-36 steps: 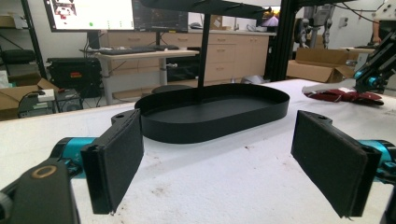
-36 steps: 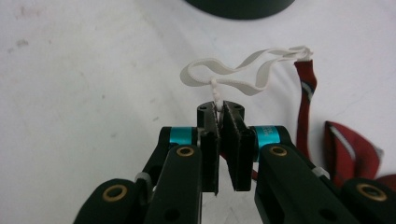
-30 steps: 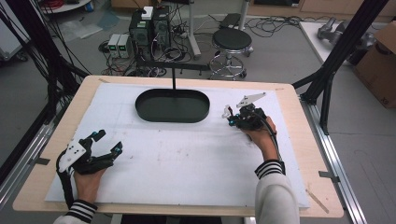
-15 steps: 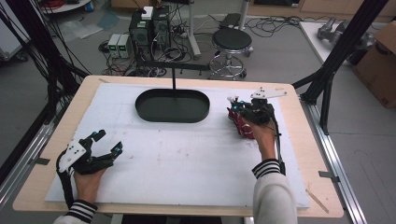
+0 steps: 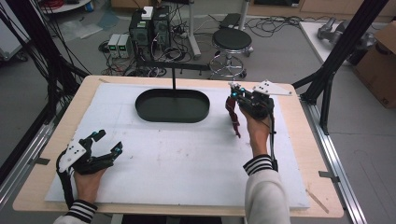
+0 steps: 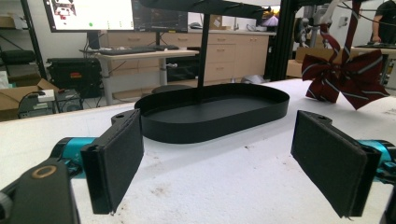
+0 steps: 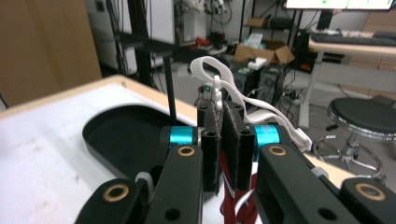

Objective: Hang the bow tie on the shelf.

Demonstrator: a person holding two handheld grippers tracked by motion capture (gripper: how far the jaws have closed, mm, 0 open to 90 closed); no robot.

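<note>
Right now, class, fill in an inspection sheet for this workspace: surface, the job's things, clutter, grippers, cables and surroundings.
Surface: white foam sheet on a wooden table, faintly stained.
Job's things: dark red striped bow tie with white strap hanging from the right gripper; black oval tray with upright post.
Clutter: nothing seen.
Grippers: right gripper shut on the strap, raised; left gripper open, fingers apart, low over the sheet.
Cables: one trails from each gripper; tangles on the floor.
Surroundings: round black stool, computers, desks.

The wooden counter [image 5: 299, 154] carries 1 white foam sheet [image 5: 187, 158]; on the sheet, toward 12 o'clock, stands 1 black oval tray [image 5: 172, 106] with an upright post.
</note>
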